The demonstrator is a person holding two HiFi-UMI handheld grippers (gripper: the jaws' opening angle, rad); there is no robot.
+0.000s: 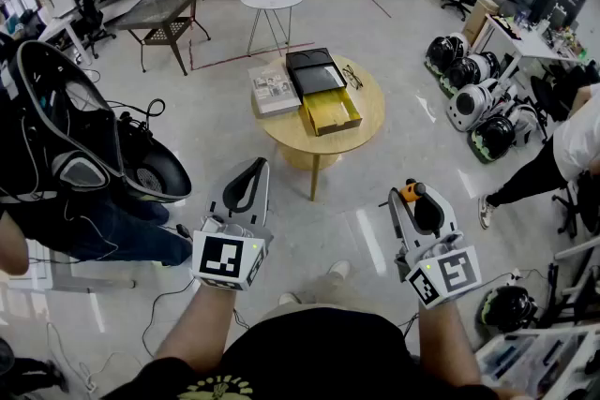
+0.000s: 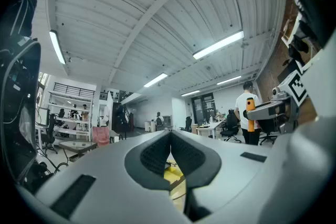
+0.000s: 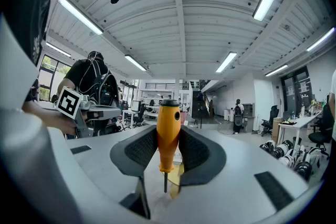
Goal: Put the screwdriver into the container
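Right tongs (image 3: 168, 139): clamped on screwdriver (image 3: 168, 123) handle.
Left tongs (image 2: 170, 139): closed, empty.
Risk: screwdriver dropped short of far-off container (image 1: 330, 112) if released early.

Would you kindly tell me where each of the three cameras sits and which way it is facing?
Head view: on the person's head, facing forward and steeply down at the round table and yellow container; both forearms, left tool, right tool show.
Left gripper view: on the left tool, facing up its shut jaws toward the ceiling.
Right gripper view: on the right tool, facing along jaws gripping the screwdriver, ceiling beyond.
Shared: each gripper view catches the other tool.
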